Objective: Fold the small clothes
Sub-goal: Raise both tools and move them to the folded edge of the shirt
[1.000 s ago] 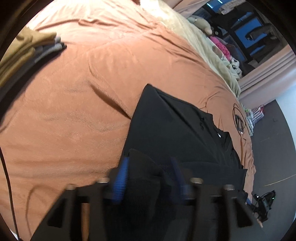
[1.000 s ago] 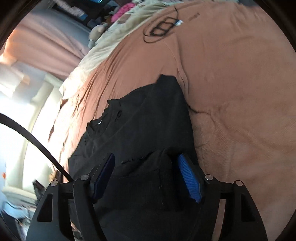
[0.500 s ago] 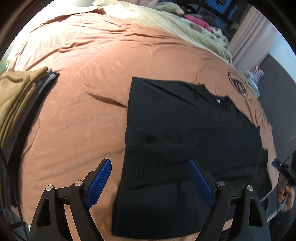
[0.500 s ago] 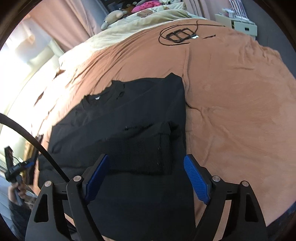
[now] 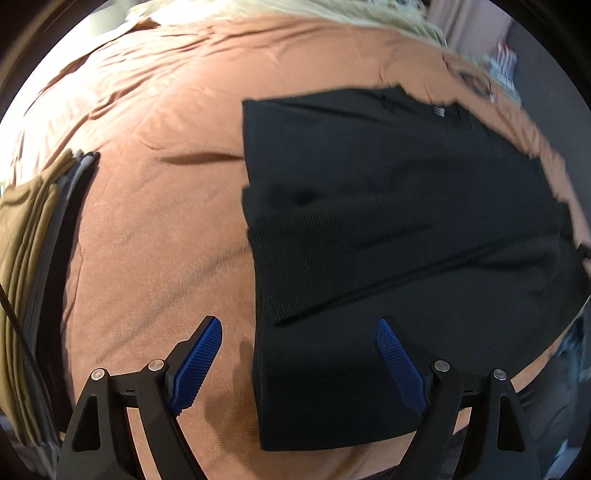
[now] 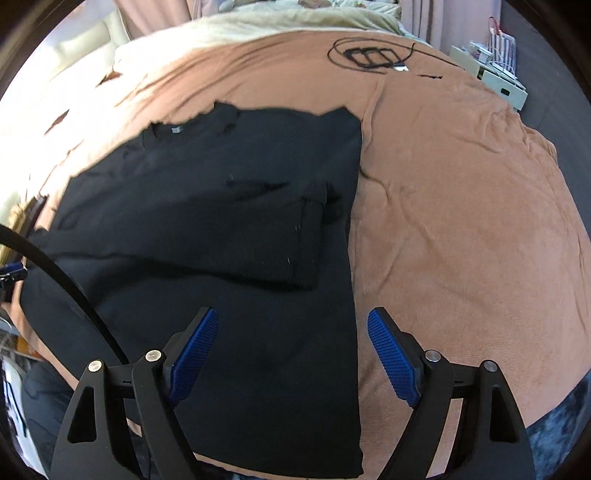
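A black T-shirt (image 5: 388,206) lies flat on the orange-brown blanket (image 5: 159,206), collar at the far end. Its left sleeve (image 5: 332,258) is folded inward onto the body. My left gripper (image 5: 298,325) hangs open above the shirt's left edge near the hem, with nothing between its blue pads (image 5: 195,362). In the right wrist view the same shirt (image 6: 207,206) shows its right sleeve (image 6: 280,240) folded in as well. My right gripper (image 6: 292,314) is open over the shirt's right edge and holds nothing.
A stack of folded clothes (image 5: 29,240), tan on top of grey, sits at the blanket's left side. A coiled black cable (image 6: 373,55) lies on the blanket (image 6: 461,206) beyond the collar. Cream bedding (image 6: 258,26) is at the far end and white furniture (image 6: 495,74) beside the bed.
Both grippers let go of the sleeve cloth they were shut on, opened wide and drew back toward the hem. Both sleeves now lie folded on the shirt.
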`<move>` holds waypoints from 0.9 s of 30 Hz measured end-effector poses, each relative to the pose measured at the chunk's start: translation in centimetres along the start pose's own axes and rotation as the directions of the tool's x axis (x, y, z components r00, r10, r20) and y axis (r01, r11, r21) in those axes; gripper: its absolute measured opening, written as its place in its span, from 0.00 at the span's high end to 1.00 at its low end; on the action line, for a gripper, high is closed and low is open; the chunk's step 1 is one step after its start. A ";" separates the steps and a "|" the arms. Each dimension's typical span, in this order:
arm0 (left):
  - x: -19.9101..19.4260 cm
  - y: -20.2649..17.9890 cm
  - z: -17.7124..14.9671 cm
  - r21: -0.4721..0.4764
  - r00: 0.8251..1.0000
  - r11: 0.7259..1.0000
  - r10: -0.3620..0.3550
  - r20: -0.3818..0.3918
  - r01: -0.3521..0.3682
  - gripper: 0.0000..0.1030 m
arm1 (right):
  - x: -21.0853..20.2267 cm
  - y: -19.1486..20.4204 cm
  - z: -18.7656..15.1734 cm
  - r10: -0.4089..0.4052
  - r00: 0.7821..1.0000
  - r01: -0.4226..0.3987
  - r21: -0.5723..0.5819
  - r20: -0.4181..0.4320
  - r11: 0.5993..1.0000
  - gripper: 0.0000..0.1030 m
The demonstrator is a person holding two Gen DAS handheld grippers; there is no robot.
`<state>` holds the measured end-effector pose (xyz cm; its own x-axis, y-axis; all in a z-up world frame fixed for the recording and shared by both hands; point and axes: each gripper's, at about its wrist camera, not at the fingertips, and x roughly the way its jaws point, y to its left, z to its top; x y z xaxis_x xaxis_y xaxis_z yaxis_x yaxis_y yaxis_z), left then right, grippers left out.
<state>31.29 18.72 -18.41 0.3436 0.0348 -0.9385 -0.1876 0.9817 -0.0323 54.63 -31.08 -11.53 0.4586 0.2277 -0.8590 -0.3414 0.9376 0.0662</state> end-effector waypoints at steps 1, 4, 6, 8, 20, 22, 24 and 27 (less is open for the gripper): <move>0.5 -0.1 0.0 0.016 1.000 0.999 0.029 -0.011 -0.029 0.16 | 0.4 0.1 0.0 -0.010 1.000 0.010 -0.003 -0.012 1.000 0.20; 1.8 0.0 0.3 0.017 0.997 0.997 0.072 -0.030 -0.071 0.16 | 1.5 -0.1 0.4 -0.038 0.999 0.038 0.003 -0.026 0.999 0.20; 2.4 0.5 0.9 0.002 0.997 0.998 0.065 -0.031 -0.065 0.15 | 2.1 0.0 0.8 -0.056 0.998 0.056 0.008 -0.027 0.998 0.20; 2.7 0.7 1.6 -0.001 0.996 0.997 0.082 -0.030 -0.082 0.15 | 2.8 0.1 1.5 -0.080 0.996 0.080 0.000 -0.026 0.997 0.20; 4.1 1.0 7.9 0.001 0.989 0.989 0.151 0.002 -0.151 0.15 | 6.1 0.0 6.3 -0.114 0.993 0.114 -0.005 0.010 0.993 0.20; 4.0 0.9 9.1 -0.001 0.987 0.987 0.158 0.011 -0.158 0.15 | 6.6 0.0 7.4 -0.124 0.992 0.124 -0.006 0.009 0.992 0.20; 4.0 1.0 10.5 -0.007 0.986 0.987 0.163 0.023 -0.162 0.15 | 7.1 -0.1 8.5 -0.133 0.991 0.133 0.000 0.008 0.991 0.20; 4.3 1.9 12.1 -0.027 0.985 0.985 0.169 0.031 -0.168 0.15 | 7.5 -0.1 10.2 -0.130 0.991 0.129 0.014 0.022 0.992 0.20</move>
<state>43.51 23.05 -18.30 0.3354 0.2061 -0.9193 -0.2674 0.9565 0.1169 66.42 -26.77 -12.79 0.5168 0.1099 -0.8490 -0.2678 0.9627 -0.0383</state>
